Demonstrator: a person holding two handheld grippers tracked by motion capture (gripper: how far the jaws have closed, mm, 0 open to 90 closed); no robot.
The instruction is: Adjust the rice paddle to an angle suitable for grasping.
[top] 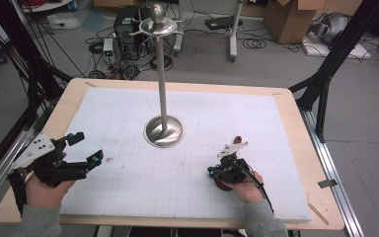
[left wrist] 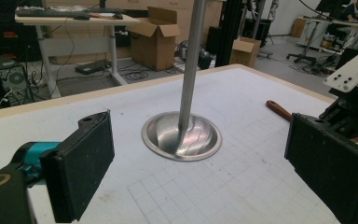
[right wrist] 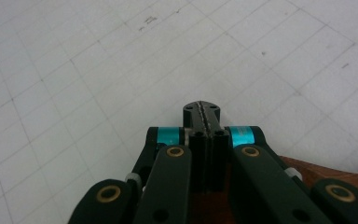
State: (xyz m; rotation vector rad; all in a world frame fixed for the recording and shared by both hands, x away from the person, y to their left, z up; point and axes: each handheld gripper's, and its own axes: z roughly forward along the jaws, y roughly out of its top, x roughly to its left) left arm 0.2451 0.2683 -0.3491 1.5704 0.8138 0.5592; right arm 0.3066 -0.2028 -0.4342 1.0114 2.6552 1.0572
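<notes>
- Where gripped by the left hand (top: 44, 190), at the left edge of the counter (top: 296, 123): left claw (top: 86, 148), released, jaws wide apart, nothing between them.
- Aimed across the white gridded board (top: 227, 108) toward the metal stand (top: 164, 131); well apart from it.
- Stand: domed round base resting on the board near its middle, thin pole upright, ring of hooks and a knob on top.
- Right claw (right wrist: 202, 109): clenched, pads pressed together to a thin seam, nothing seen between them at the tips.
- Held in the right hand (top: 249, 190) at the near right part of the board, tips low over the grid and pointing toward the left side in the high view.
- Wooden utensil (top: 237, 140): lying on the board on the right, handle end sticking out past the far side of the right claw, brown wood also showing under the claw body in the right gripper view.
- Cannot tell whether the claw body touches the utensil.
- Utensil well apart from the stand base, to its right in the high view.
- Grey sleeves at both wrists along the near edge.
</notes>
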